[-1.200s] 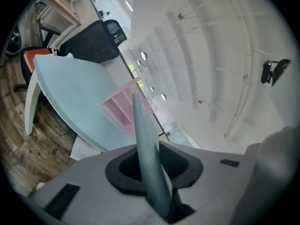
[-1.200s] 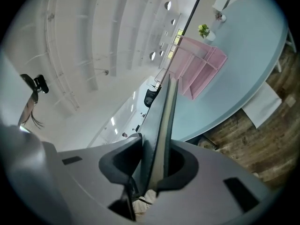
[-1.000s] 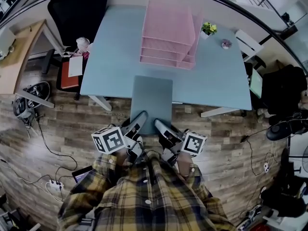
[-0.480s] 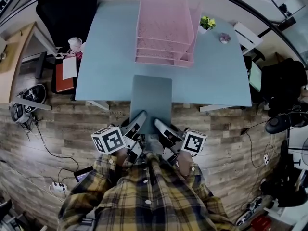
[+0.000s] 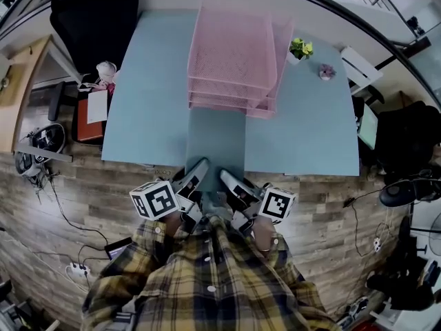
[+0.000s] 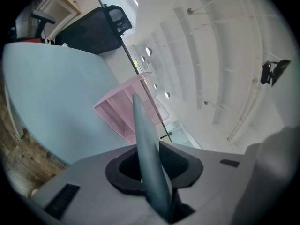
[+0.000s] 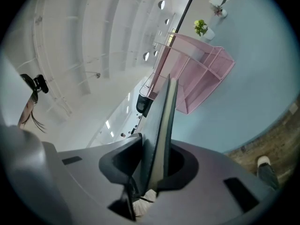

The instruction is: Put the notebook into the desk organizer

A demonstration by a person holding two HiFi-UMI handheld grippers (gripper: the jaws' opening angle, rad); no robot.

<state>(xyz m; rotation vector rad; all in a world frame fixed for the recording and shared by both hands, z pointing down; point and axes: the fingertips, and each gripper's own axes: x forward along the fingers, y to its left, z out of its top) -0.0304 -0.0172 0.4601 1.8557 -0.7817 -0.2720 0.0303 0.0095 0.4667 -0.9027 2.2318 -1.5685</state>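
Notebook (image 5: 216, 140) was clamped edge-on in left claw (image 5: 196, 171) and right claw (image 5: 229, 179). Ahead, its far end perhaps touched the desk organizer (image 5: 233, 55).

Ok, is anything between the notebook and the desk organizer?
Nothing. In the head view the notebook has its far edge right at the pink desk organizer front; only bare desk flanks it.

Yellow-navy plaid shirt (image 5: 207, 285) — grey left gripper (image 5: 199, 166) and right gripper (image 5: 226, 177), black-and-white marker cubes (image 5: 155, 200) (image 5: 277, 205)
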